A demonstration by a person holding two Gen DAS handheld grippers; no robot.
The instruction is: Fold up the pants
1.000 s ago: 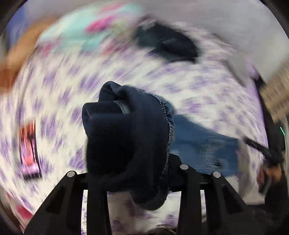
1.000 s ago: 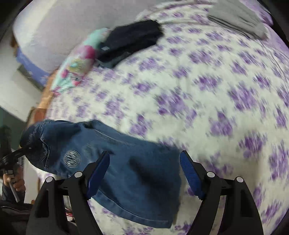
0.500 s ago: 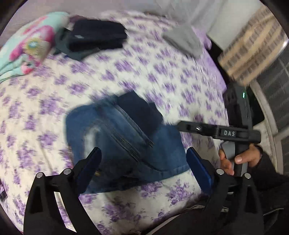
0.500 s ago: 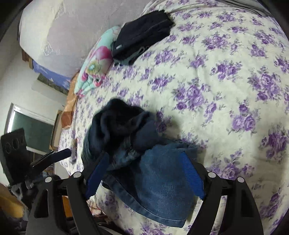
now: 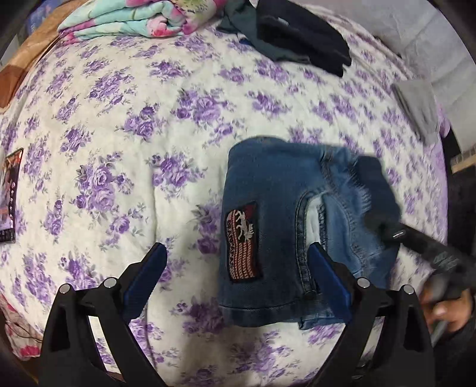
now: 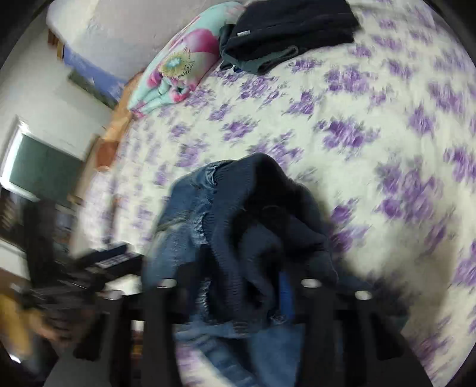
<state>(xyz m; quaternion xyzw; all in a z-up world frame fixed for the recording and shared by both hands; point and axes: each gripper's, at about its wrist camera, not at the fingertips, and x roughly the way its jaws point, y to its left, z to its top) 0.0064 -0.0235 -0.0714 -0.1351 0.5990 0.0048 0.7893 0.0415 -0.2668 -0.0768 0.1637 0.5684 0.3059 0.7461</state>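
Note:
Blue denim pants [image 5: 282,214] with a red-and-white patch lie folded on the purple-flowered bedspread [image 5: 119,148]. My left gripper [image 5: 238,268] is open and empty, hovering just above the near left part of the pants. My right gripper [image 6: 235,285] is shut on the dark waistband end of the pants [image 6: 253,238], which bunches up over its fingers; the view is blurred. In the left wrist view the right gripper [image 5: 386,229] reaches onto the pants' right edge.
A folded floral blanket [image 5: 134,18] and a pile of dark clothes [image 5: 297,41] lie at the far side of the bed. A grey folded cloth [image 5: 416,107] lies far right. A phone [image 5: 9,190] lies at the left edge.
The left gripper let go of the waistband and opened. The right gripper closed on the dark end of the pants and is moving it; the pants now lie folded over.

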